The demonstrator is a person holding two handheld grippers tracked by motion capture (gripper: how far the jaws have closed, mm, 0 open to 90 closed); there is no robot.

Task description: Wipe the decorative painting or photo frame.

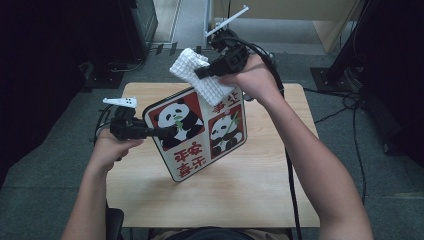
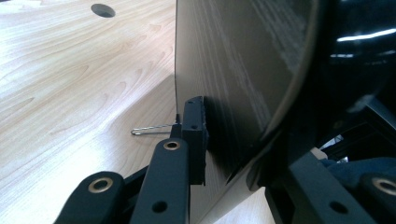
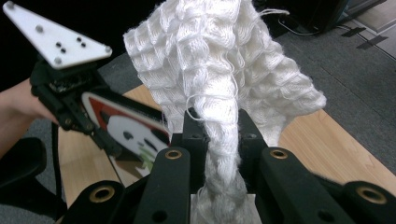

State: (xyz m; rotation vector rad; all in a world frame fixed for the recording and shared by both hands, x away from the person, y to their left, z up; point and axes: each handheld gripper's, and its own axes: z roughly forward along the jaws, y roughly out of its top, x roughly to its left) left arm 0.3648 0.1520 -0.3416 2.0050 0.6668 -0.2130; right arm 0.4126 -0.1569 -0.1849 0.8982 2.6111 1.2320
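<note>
A square plate with panda pictures and red characters is held up tilted above the wooden table. My left gripper is shut on its left edge; in the left gripper view one black pad presses against the plate's grey back. My right gripper is raised over the plate's top edge, shut on a white waffle-weave cloth. In the right gripper view the cloth is bunched between the jaws and fans out above them, with the plate and my left gripper behind it.
A small wire clip lies on the table, and there is a round hole in the tabletop further off. Cables trail over the grey carpet around the table. Dark equipment stands beyond the far edge.
</note>
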